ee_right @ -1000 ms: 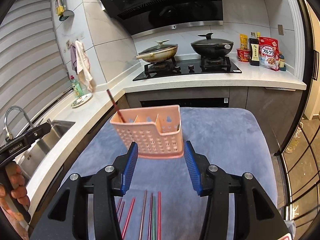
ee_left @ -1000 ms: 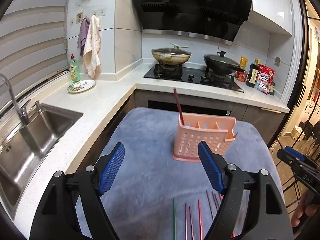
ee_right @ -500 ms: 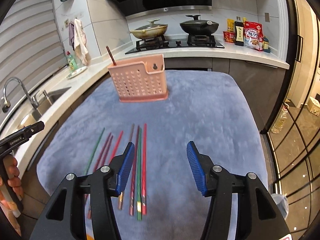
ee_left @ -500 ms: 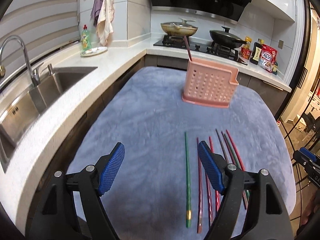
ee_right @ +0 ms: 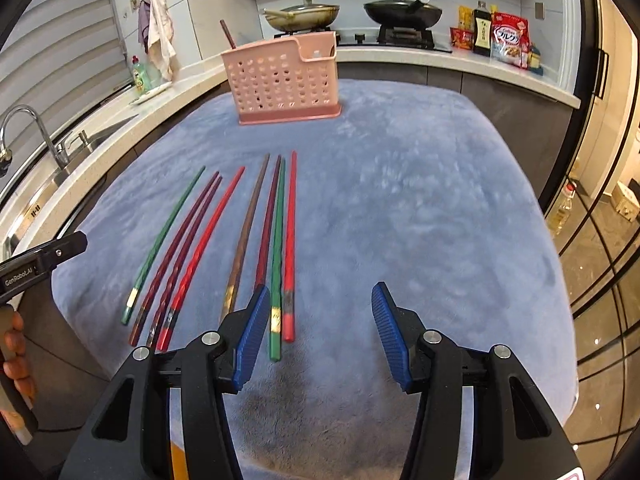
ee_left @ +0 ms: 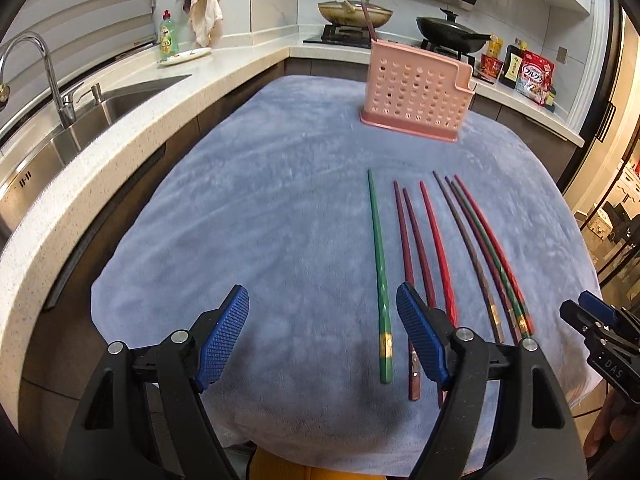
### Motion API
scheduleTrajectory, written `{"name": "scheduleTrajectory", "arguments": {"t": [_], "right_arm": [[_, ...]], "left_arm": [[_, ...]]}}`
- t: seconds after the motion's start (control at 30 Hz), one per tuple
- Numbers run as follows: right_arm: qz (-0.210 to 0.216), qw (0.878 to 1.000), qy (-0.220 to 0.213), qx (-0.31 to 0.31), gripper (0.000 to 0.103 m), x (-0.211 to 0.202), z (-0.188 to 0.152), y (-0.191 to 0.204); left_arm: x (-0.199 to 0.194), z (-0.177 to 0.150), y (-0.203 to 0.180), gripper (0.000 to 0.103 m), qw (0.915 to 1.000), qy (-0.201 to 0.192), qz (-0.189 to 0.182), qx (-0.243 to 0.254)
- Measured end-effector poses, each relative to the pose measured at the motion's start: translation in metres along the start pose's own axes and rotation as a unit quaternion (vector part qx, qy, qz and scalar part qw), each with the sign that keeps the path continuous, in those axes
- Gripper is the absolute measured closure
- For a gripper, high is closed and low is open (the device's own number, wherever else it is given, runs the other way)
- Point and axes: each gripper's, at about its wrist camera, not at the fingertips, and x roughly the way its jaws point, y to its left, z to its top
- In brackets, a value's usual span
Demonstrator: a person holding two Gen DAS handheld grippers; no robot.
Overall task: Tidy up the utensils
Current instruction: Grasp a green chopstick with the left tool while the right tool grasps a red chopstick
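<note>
Holder [ee_right: 282, 80]: pink, perforated, upright on the blue cloth [ee_right: 400, 200], far ahead of both grippers.
Done: one dark chopstick [ee_right: 227, 34] standing in holder's left end.
Left: eight chopsticks [ee_right: 240, 236] flat on cloth, butt ends nearest the grippers.
Left gripper [ee_left: 322, 338]: spread, empty; green chopstick [ee_left: 378, 264] just inside its right finger, untouched.
Right gripper [ee_right: 316, 334]: half spread, jaws closing, nothing between; red chopstick [ee_right: 289, 248] just beside its left finger.
Progress: early, most sorting ahead.
</note>
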Motion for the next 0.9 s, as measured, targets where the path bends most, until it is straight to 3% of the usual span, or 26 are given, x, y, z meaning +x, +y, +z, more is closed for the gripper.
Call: {"name": "scheduleTrajectory", "arguments": {"t": [0.1, 0.23, 0.57, 0.9], "right_arm": [[-0.003, 1.0, 0.007, -0.007, 0.064, 0.008, -0.005, 0.004], [0.002, 1.0, 0.017, -0.002, 0.065, 0.018, -0.009, 0.006], [0.01, 0.999, 0.036, -0.003, 0.081, 0.033, -0.011, 0.009], [0.014, 0.999, 0.037, -0.002, 0.082, 0.038, -0.013, 0.009]], "left_arm": [[0.005, -0.006, -0.001, 0.03, 1.0, 0.007, -0.002, 0.0], [0.012, -0.015, -0.005, 0.03, 0.9998, 0.017, -0.004, 0.002], [0.026, -0.026, -0.014, 0.03, 0.9992, 0.037, -0.006, 0.015], [0.036, -0.035, -0.018, 0.031, 0.9984, 0.052, -0.008, 0.02]]}}
